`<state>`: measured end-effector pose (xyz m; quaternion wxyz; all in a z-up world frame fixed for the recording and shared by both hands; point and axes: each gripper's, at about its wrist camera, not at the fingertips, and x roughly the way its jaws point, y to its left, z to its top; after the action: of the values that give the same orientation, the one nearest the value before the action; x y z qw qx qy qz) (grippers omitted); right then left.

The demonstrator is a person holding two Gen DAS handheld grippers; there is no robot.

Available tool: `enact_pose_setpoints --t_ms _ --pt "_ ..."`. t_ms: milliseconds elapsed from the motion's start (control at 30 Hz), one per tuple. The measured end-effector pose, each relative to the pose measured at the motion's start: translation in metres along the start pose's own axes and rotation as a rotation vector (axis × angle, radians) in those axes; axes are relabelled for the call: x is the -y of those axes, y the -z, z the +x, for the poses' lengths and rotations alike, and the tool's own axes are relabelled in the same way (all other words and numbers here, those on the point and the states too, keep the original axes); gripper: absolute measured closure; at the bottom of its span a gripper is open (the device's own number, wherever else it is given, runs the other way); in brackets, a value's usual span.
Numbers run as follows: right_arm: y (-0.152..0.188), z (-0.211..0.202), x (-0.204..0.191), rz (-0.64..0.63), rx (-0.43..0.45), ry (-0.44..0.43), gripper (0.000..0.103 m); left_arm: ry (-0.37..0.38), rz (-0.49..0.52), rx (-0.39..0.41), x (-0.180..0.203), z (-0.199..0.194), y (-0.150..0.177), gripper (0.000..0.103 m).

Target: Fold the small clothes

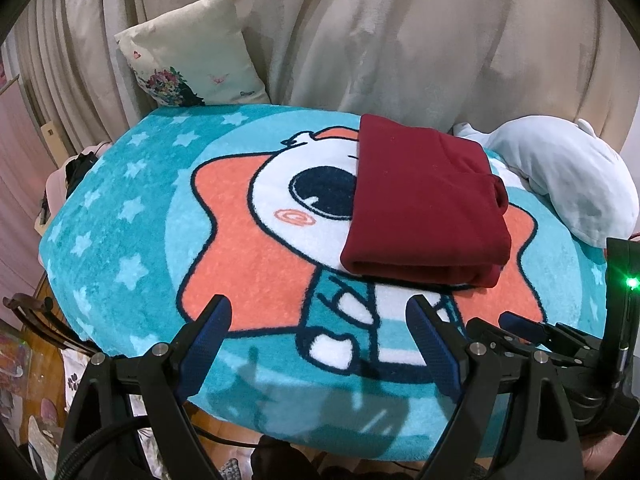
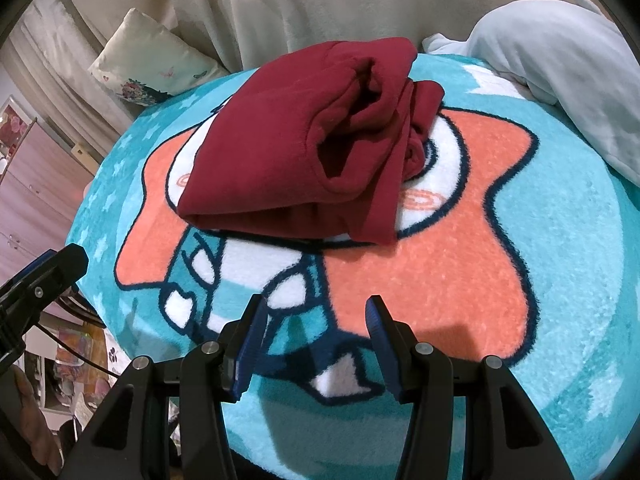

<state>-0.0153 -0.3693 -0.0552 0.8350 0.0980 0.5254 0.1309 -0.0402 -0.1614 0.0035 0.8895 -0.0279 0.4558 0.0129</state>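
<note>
A dark red garment [image 1: 424, 200] lies folded into a thick rectangle on a teal cartoon blanket [image 1: 132, 200]. It also shows in the right wrist view [image 2: 288, 152], with its open layered end turned to the right. My left gripper [image 1: 320, 308] is open and empty, held above the blanket's near part, short of the garment's front fold. My right gripper [image 2: 316, 312] is open and empty, also short of the garment. The right gripper shows at the lower right of the left wrist view [image 1: 524, 326]. The left gripper's finger [image 2: 60, 264] shows at the left edge of the right wrist view.
A cream floral pillow [image 1: 192, 56] leans against beige curtains [image 1: 360, 32] at the back left. A pale blue plush [image 1: 568, 176] lies at the blanket's right edge. Wooden floor and clutter [image 1: 36, 400] lie below the blanket's left edge.
</note>
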Motion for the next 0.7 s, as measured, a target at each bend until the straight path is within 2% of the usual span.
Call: enact_pose_setpoints --t_ms 700 --pt "0.004 -0.007 -0.010 -0.016 0.012 0.005 0.048 -0.022 -0.001 0.053 -0.004 -0.016 0.004 0.015"
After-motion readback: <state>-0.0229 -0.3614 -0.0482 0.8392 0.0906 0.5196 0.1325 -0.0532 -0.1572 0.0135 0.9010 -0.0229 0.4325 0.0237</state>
